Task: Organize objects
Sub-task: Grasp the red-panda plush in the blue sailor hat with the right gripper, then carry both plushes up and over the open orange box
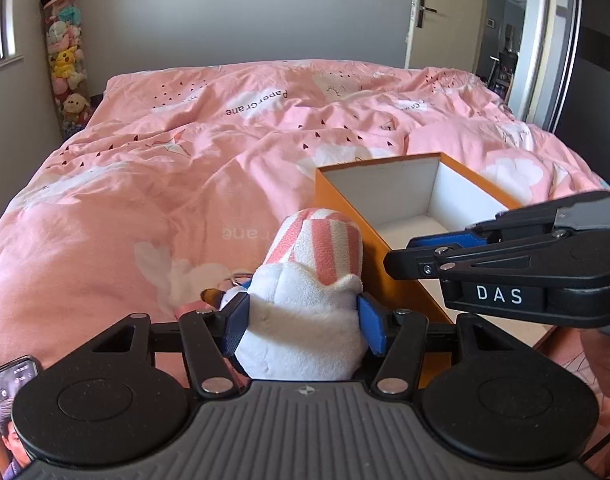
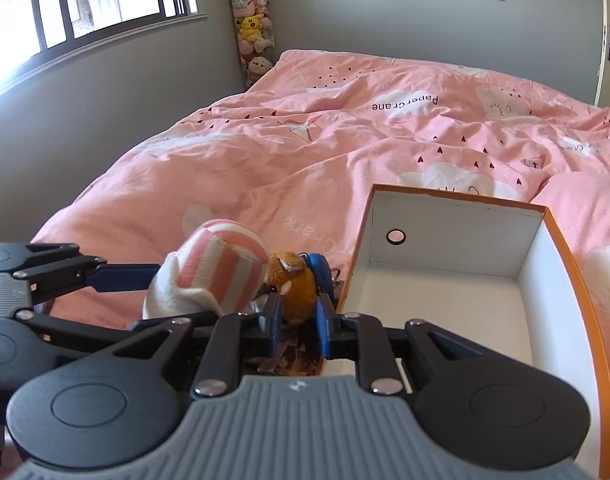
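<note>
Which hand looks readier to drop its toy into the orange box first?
Probably the right. Its fingers grip the small brown plush right at the orange box wall; the left holds the striped plush farther out.

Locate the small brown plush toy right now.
In the right wrist view, the small brown plush toy sits centre frame, clamped in the right hand-held gripper, between the pink-and-white striped plush and the open orange cardboard box.

You are looking at a fleecy, nappy plush toy in pink-and-white stripes and a shaggy tan furry one. The box is showing smooth matt card, the duvet soft printed cotton cloth. Your left tool is wearing textured blue pads on matt black plastic.
</note>
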`<state>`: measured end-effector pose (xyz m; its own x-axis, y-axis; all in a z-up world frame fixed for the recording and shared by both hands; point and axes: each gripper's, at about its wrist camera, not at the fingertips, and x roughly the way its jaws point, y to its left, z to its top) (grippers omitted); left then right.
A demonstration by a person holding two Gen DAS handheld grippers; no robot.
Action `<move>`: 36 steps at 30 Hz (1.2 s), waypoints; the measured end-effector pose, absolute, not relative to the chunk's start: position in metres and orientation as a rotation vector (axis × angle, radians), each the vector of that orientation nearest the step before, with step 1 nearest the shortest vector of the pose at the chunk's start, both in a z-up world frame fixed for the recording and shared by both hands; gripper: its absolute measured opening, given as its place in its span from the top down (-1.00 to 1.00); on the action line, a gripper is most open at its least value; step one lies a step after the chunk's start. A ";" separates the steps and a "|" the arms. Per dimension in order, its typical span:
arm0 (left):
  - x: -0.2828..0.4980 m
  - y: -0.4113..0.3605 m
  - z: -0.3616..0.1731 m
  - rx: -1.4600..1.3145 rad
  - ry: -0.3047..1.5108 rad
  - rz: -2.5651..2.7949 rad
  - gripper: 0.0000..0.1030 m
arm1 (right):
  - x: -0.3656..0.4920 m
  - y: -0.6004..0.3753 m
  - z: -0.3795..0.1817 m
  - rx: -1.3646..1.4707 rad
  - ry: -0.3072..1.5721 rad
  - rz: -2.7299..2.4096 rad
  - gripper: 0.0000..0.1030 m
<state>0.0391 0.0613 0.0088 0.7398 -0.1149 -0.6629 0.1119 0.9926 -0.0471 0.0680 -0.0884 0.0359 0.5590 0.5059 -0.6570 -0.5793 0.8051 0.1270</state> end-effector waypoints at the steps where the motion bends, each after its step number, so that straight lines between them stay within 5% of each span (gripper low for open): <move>1: 0.040 0.068 0.012 -0.030 0.725 -0.121 -0.29 | 0.070 -0.087 0.035 -0.100 0.751 0.645 0.61; 10: 0.048 0.124 0.028 -0.164 0.693 -0.009 -0.29 | 0.087 -0.061 0.021 0.088 0.912 0.671 0.31; 18: 0.065 0.148 0.010 -0.230 0.714 0.034 -0.29 | 0.100 -0.039 0.002 0.209 0.983 0.578 -0.35; 36: 0.101 0.175 -0.008 -0.350 0.755 0.084 -0.28 | 0.146 0.007 -0.008 0.016 0.881 0.496 -0.53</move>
<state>0.1012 0.1754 -0.0076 0.7282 -0.0499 -0.6835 -0.1991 0.9390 -0.2806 0.1459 0.0074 -0.0083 0.5306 0.4223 -0.7349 -0.4090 0.8870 0.2144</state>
